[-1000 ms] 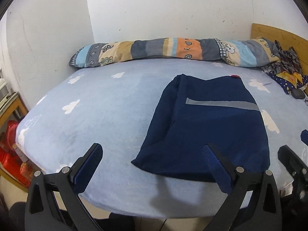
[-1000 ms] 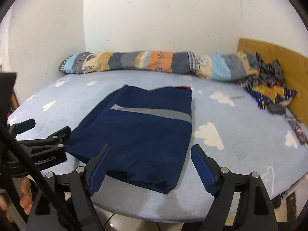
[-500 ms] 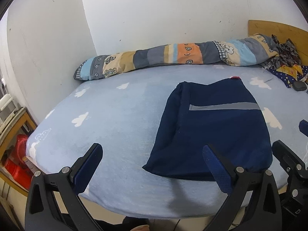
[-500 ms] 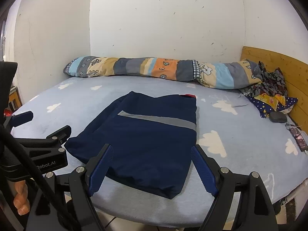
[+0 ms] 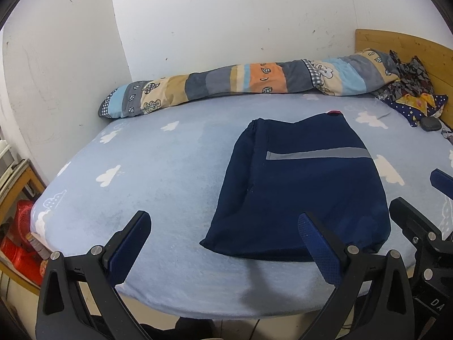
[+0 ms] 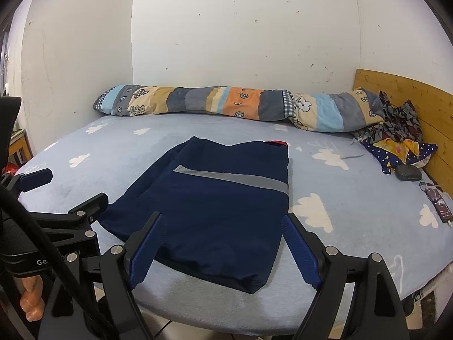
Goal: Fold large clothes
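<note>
Here the left gripper (image 5: 223,243), black-framed with blue ribbed pads, hangs off the near edge of the bed with its jaws spread wide and nothing between them; the right gripper (image 6: 223,243), of the same make, is likewise spread and empty. Neither touches cloth.

Just beyond them lies the folded navy-blue garment with a grey reflective stripe (image 5: 300,187), flat on the pale blue cloud-print bed sheet (image 5: 158,170), towards the near edge and closer to the right gripper than the left. It looks already folded into a tidy oblong. Its long axis runs from the near edge of the bed away towards the wall, leaning slightly leftward at the near end; the stripe crosses it. The far end shows a small red tab and what seems a gathered opening, the near end a closed fold.

The risk, as I judge it, is in the next grasp. A jaw that pinches only the top layer at the near corner would peel the fold open; a drag across the plush sheet could skew or bunch the stack. The near fold also sits close to the mattress edge, so a pull towards the person could slide it off.

Further back, a long patchwork bolster pillow (image 5: 254,82) lies against the wall, with a heap of patterned dark cloth (image 6: 396,130) by the wooden headboard (image 6: 419,99).
</note>
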